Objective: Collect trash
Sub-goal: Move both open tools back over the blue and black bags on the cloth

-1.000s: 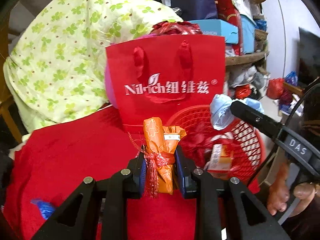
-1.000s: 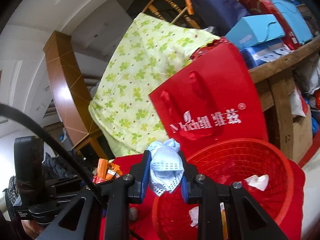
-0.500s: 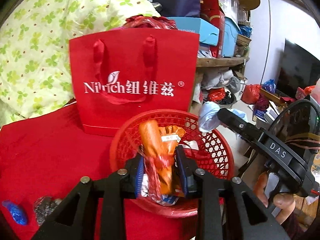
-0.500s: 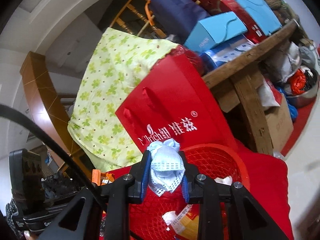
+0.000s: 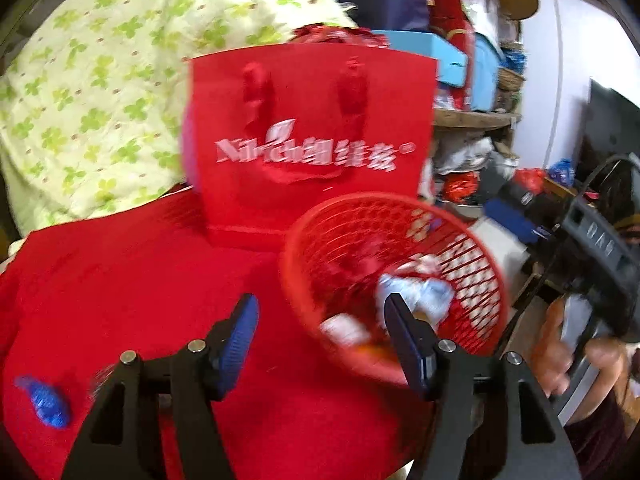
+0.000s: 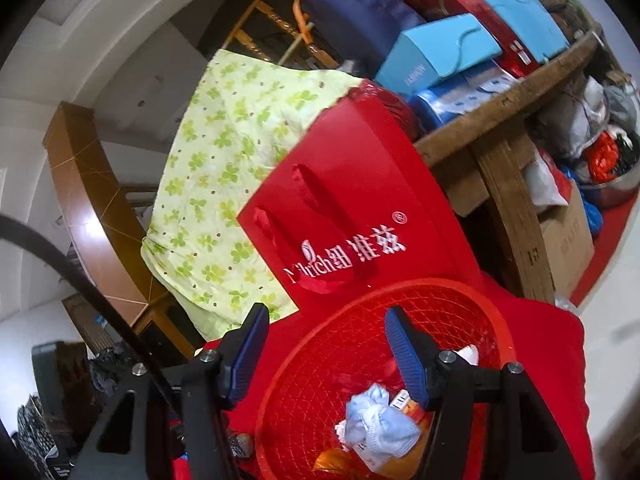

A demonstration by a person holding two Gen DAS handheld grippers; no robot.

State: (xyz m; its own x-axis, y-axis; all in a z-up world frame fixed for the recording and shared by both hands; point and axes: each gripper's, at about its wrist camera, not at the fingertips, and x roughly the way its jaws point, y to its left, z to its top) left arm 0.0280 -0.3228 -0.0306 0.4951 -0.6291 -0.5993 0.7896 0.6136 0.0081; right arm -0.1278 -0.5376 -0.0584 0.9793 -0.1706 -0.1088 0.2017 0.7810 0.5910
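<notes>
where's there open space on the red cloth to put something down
Free: the red cloth between the green clover quilt, red gift bag and red basket. Crowded: the near-left corner with a blue wrapper, and the trash-filled basket.

Left wrist view motion-blurred throughout: lettering on red gift bag [image 5: 310, 136] smeared; contents of red basket [image 5: 476, 256] indistinct pale and orange shapes. Blue object [image 5: 46, 402] on red cloth [image 5: 120, 280] unidentifiable. Hand [image 5: 560, 356] at right edge blurred, partly cut off. Right wrist view: orange wrapper [image 6: 334, 462] half covered by pale blue mask [image 6: 380, 422]; dark lump [image 6: 240, 444] behind finger unidentifiable.
</notes>
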